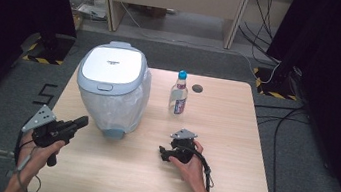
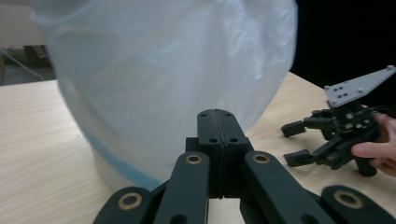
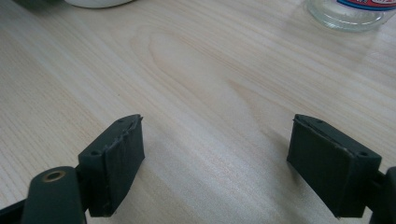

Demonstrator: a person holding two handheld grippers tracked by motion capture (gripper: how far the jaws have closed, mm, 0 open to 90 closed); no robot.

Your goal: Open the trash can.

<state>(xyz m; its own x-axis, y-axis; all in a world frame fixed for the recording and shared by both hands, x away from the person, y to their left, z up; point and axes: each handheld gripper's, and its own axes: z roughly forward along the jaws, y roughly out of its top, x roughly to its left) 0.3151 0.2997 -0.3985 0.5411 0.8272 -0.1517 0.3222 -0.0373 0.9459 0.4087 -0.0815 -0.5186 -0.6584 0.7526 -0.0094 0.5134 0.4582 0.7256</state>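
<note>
From the high view, a lidded waste bin (image 1: pixel 113 88) lined with a clear plastic bag stands on the left-rear part of the wooden table (image 1: pixel 226 184). A water bottle (image 1: pixel 178 93) with a blue cap stands upright just to its right, apart from it, with a small round grommet hole (image 1: pixel 197 88) behind the bottle. The left gripper (image 1: pixel 79 122) is held above the table's left side, its tip pointing at the bin's lower left flank and close to it, near the table's left edge. The right gripper (image 1: pixel 164 152) rests low on the table in front of the bottle, pointing left. The near half and the whole right side of the table lie bare, giving wide room out to the right and front edges.

In the left gripper view, the two black jaws are pressed together with nothing between them, and the left gripper (image 2: pixel 219 122) points at the bin's bag-covered wall (image 2: pixel 163 79), just in front of it. The bin's pale blue base meets the table at lower left. To the right, well apart, the right gripper (image 2: pixel 295 143) sits on the wood with its jaws spread, a hand (image 2: pixel 378 151) behind it.

In the right gripper view, the right gripper (image 3: pixel 215 156) has its jaws spread wide over bare wood, holding nothing. The bottle's clear base (image 3: pixel 348 14) stands at the upper right, ahead of the jaws, and the bin's base edge (image 3: pixel 93 3) shows at the upper left.
</note>
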